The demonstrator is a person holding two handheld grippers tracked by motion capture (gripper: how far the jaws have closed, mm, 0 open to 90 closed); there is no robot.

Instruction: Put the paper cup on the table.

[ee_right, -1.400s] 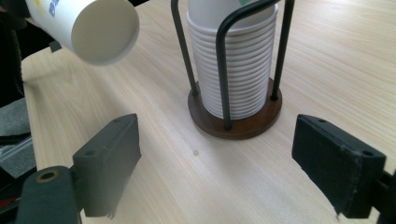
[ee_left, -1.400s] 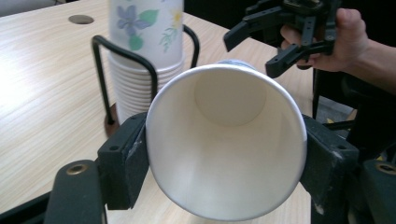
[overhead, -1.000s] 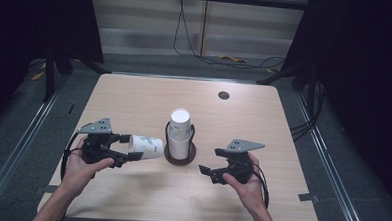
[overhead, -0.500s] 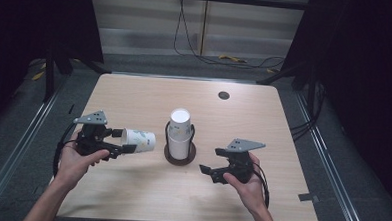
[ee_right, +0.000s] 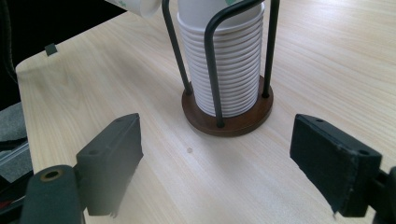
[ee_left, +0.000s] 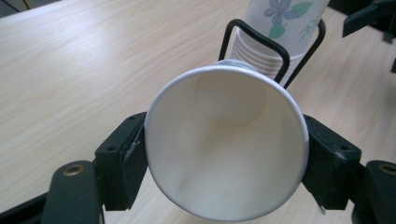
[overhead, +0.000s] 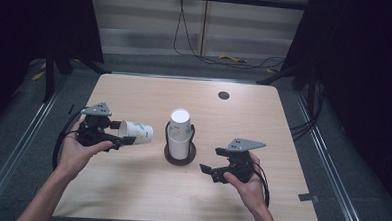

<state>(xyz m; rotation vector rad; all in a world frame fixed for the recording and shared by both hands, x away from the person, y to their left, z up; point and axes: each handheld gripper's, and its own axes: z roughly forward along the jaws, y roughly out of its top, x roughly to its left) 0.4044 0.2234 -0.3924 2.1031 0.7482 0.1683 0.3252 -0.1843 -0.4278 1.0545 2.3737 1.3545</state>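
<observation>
- Paper cup (overhead: 135, 133) lying sideways, clamped at its rim between the jaws of the left gripper (overhead: 117, 137), left of centre in the high view, lifted clear of the worktop (overhead: 134, 95).
- In the left gripper view, open mouth of the cup facing the camera, pads pressed on both sides.
- Just right of it, stack of cups (overhead: 179, 135) upright in a wire holder (ee_right: 227, 116) on a round wooden base, mid-frame.
- Right gripper (overhead: 206, 171) at lower right, jaws released but just narrowing a little, nothing between them, aimed at the holder.
- Step judged: one cup pulled off the stack, carried away leftward.
- Next likely: turn cup upright and set down on bare worktop, easing the grip only once settled.
</observation>
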